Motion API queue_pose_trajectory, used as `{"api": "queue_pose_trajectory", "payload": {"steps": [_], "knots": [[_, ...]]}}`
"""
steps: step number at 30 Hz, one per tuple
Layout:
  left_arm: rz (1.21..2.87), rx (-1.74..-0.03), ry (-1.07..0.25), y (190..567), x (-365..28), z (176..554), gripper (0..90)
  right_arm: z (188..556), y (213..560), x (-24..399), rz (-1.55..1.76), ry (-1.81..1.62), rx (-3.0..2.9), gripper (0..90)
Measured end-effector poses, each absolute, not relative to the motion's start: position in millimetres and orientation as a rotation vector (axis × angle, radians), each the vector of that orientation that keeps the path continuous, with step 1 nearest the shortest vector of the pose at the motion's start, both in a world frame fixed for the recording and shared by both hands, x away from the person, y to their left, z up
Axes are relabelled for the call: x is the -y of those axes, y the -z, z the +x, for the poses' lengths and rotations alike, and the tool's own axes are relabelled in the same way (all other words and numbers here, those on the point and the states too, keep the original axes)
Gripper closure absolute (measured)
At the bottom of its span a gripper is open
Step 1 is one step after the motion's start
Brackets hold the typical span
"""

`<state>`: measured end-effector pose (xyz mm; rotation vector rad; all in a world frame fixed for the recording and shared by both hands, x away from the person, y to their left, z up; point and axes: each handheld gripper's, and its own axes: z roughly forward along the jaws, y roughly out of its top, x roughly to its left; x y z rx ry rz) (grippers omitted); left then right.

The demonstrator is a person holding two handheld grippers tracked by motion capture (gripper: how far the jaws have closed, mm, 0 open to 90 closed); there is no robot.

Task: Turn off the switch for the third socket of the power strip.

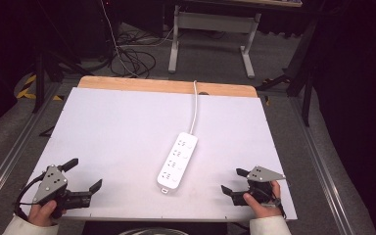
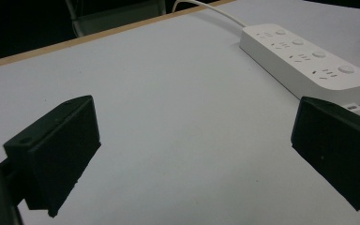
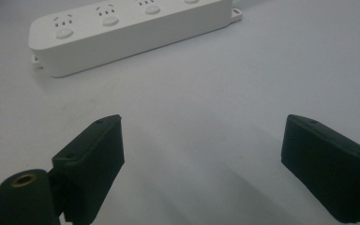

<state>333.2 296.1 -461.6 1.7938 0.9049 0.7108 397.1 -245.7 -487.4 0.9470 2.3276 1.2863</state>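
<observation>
Tongs standby: left tongs (image 1: 84, 175) and right tongs (image 1: 234, 181) both spread wide, empty.
I judge the approach not yet begun; power strip (image 1: 177, 160) lies centre frame on the surface (image 1: 117, 127), between them. Next move: close in.

White power strip (image 1: 177, 160) with white cord (image 1: 195, 107) and pale grey socket markings, lay on white table sheet (image 1: 122, 132); table's far edge (image 1: 166, 86) was light wood-brown. Both grippers, left (image 1: 84, 175) and right (image 1: 234, 180), were black with grey top plates. Sleeves (image 1: 24, 226) were cream. Floor (image 1: 210, 58) was grey, yellow-black striped tape (image 1: 25, 87) at left
</observation>
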Motion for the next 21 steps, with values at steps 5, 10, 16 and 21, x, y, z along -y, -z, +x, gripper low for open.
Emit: {"api": "queue_pose_trajectory", "payload": {"steps": [5, 10, 16, 21], "knots": [[1.787, -0.914, -0.717, 462.2, -296.7, 332.5, 1.8, 395.8, 487.1, 244.3, 0.905, -1.274, -2.314, 15.6], [1.755, -0.939, -0.728, 463.1, -299.4, 335.6, 1.7, 395.8, 484.7, 243.4, 0.888, -1.299, -2.302, 15.6], [1.749, -0.946, -0.748, 465.7, -300.3, 340.2, 1.6, 395.7, 484.2, 244.5, 0.885, -1.273, -2.29, 15.6], [1.748, -0.946, -0.745, 465.4, -299.2, 339.3, 1.7, 395.0, 483.0, 244.7, 0.879, -1.277, -2.271, 15.5]]}}
